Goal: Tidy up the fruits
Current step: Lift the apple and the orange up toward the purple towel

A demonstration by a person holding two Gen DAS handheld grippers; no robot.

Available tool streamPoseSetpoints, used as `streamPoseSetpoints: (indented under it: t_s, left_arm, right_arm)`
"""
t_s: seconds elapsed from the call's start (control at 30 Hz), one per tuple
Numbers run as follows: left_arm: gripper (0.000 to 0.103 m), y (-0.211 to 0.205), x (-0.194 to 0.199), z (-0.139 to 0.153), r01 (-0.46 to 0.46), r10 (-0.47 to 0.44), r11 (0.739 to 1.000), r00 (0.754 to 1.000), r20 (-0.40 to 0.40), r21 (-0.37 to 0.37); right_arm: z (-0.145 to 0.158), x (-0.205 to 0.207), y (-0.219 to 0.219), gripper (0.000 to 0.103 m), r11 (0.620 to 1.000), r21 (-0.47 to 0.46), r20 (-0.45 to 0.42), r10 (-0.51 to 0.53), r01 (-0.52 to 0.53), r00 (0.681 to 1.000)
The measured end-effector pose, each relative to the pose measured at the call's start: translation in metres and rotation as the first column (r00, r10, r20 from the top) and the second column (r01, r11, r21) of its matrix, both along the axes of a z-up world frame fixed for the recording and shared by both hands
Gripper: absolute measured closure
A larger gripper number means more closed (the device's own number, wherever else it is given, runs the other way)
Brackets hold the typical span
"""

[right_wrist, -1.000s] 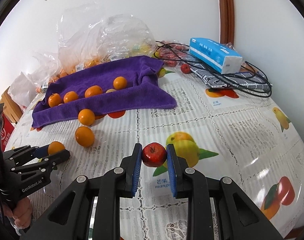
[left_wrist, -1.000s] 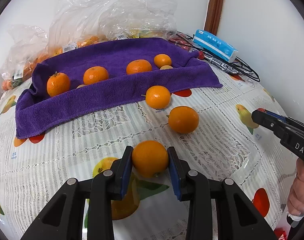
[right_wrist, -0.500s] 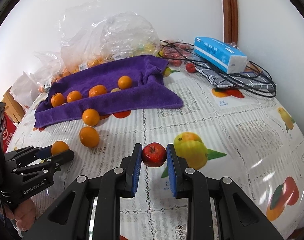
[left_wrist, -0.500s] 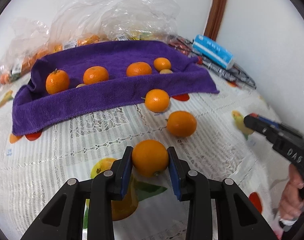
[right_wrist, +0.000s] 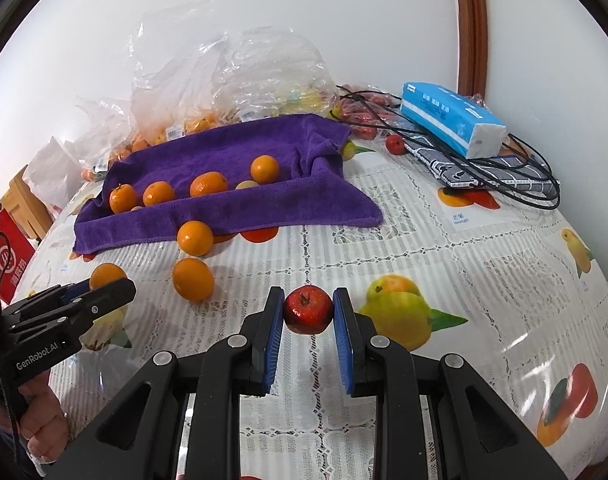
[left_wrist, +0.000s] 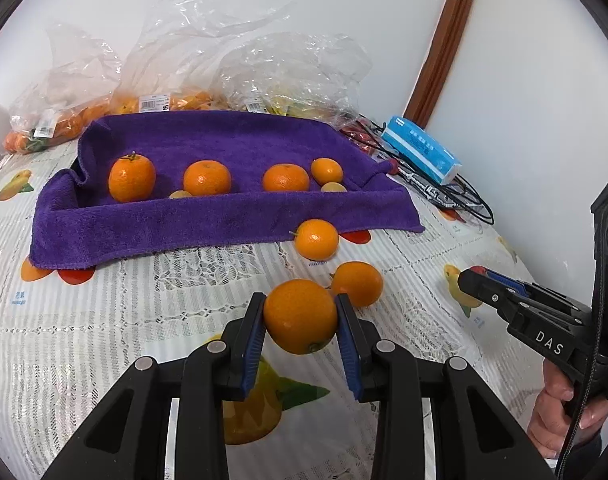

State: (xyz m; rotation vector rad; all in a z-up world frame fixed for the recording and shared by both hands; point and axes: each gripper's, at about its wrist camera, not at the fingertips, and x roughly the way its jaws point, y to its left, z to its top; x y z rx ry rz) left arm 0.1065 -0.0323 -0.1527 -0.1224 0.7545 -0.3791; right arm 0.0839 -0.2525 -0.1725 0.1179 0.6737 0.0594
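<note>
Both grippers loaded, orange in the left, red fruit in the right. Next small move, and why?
Probably carry the left gripper forward over the purple towel and release its round orange citrus fruit there. Several oranges already sit in a row in the towel's hollow, so that looks like their place. The right gripper can wait, shut on the small red apple-like fruit.

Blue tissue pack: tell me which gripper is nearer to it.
Right. The right gripper sits on the blue tissue pack's side of the table; the left gripper is farther off, beyond the loose oranges.
</note>
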Motion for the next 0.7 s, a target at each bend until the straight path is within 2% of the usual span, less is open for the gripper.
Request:
streamPoseSetpoints:
  t_s: [0.37,0.47,0.7]
  left_arm:
    - [0.071,0.013,0.003,0.005,-0.06,0.06,0.997,0.998,-0.005,-0.038]
    - [0.071,0.021,0.005,0.013,-0.076,0.076,0.995,0.997,-0.001,-0.06]
    - [0.071,0.038,0.016,0.04,-0.122,0.124,0.991,0.991,0.044,-0.05]
  right_arm:
    - [0.014,0.004,0.006,0.078,1.0,-0.008,0.035,0.012,-0.012,0.999]
    - [0.02,0.006,0.007,0.078,1.0,-0.012,0.052,0.019,-0.018,0.998]
    - [0.038,0.014,0.005,0.078,1.0,-0.011,0.094,0.022,-0.021,0.995]
